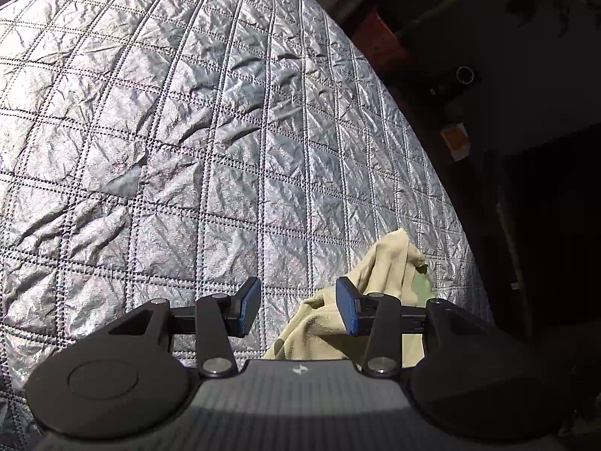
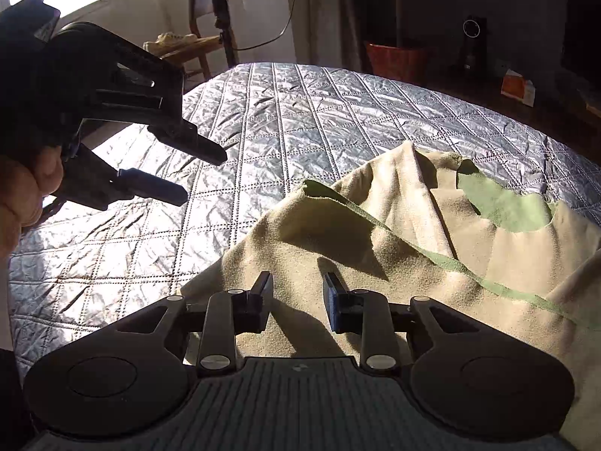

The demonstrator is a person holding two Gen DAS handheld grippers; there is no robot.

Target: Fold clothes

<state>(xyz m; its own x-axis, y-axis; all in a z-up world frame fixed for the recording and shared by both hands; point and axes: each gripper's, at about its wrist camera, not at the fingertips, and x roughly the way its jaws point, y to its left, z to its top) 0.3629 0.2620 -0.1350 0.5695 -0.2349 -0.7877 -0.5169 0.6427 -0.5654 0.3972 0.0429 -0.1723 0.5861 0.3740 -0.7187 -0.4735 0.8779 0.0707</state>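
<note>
**Beige garment lying rumpled, both grippers empty**

The left gripper point(image 2: 195, 176) is hovering over the silvery quilted bedspread point(image 1: 150, 131), its fingers spread and holding nothing. Further right, the right gripper point(image 2: 296, 300) is hanging just above the garment point(image 2: 338, 248), fingers likewise parted. The soft beige cloth with green lining is sitting bunched in ridges near the bed's right edge, showing no neat fold.

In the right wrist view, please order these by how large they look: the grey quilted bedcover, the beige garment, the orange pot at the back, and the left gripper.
1. Grey quilted bedcover
2. Beige garment, close to it in apparent size, and nearer the camera
3. Left gripper, enlarged by nearness
4. Orange pot, far away
</note>
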